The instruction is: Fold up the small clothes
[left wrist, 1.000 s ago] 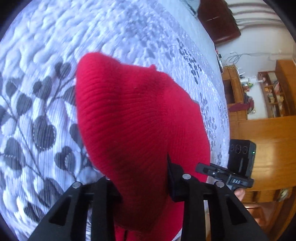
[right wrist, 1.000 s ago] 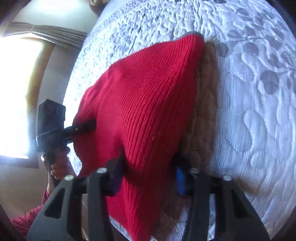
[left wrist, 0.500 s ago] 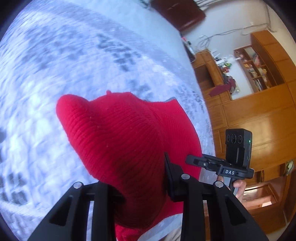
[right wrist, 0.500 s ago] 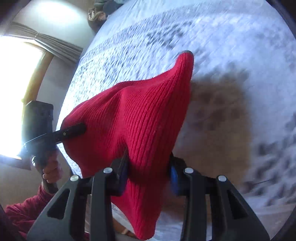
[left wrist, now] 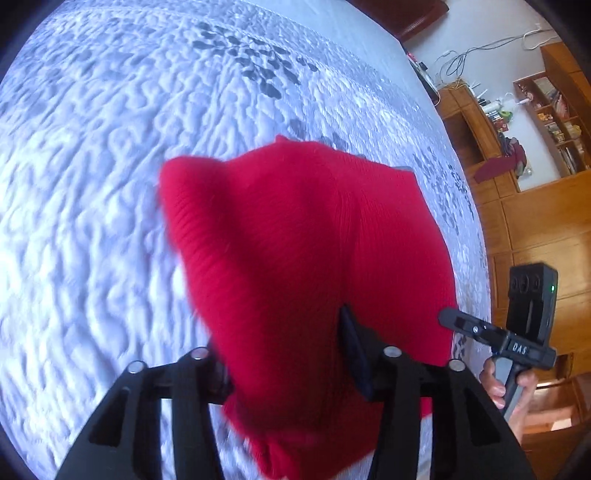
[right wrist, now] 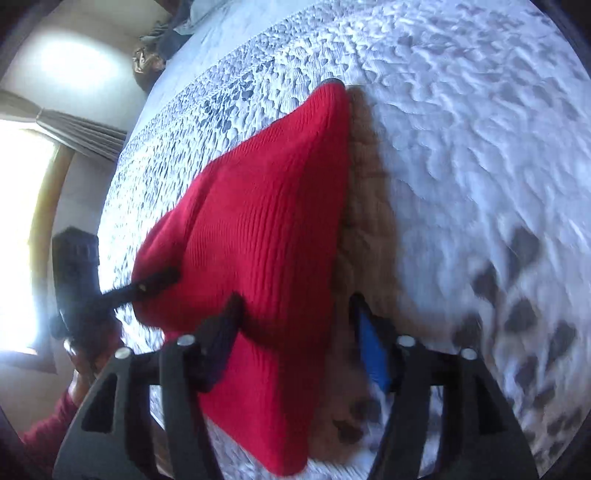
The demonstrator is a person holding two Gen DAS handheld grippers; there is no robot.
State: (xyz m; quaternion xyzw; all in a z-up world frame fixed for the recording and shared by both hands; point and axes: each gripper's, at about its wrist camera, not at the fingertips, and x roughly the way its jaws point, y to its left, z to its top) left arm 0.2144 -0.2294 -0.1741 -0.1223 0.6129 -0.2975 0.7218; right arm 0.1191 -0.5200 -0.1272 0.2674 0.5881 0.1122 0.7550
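Note:
A red ribbed knit garment (left wrist: 306,258) hangs stretched between my two grippers above a white quilted bedspread (left wrist: 92,184). My left gripper (left wrist: 284,354) is shut on one near edge of it; the cloth drapes over the fingers. My right gripper (right wrist: 295,328) is shut on the other near edge of the garment (right wrist: 266,236), though a gap shows beside its blue right pad. In the left wrist view the right gripper (left wrist: 458,321) pinches the garment's right side. In the right wrist view the left gripper (right wrist: 147,284) pinches its left side. The garment's far corner points at the bed.
The bedspread (right wrist: 480,147) has grey leaf prints and fills most of both views. Wooden cabinets and shelves (left wrist: 535,184) stand past the bed's right edge. A bright window with a curtain (right wrist: 44,155) is on the left. Some clothes (right wrist: 166,29) lie at the bed's far end.
Both grippers lifted the garment off the bed a second ago and have now lowered and swung it forward; its shadow on the bedspread is closer and sharper.

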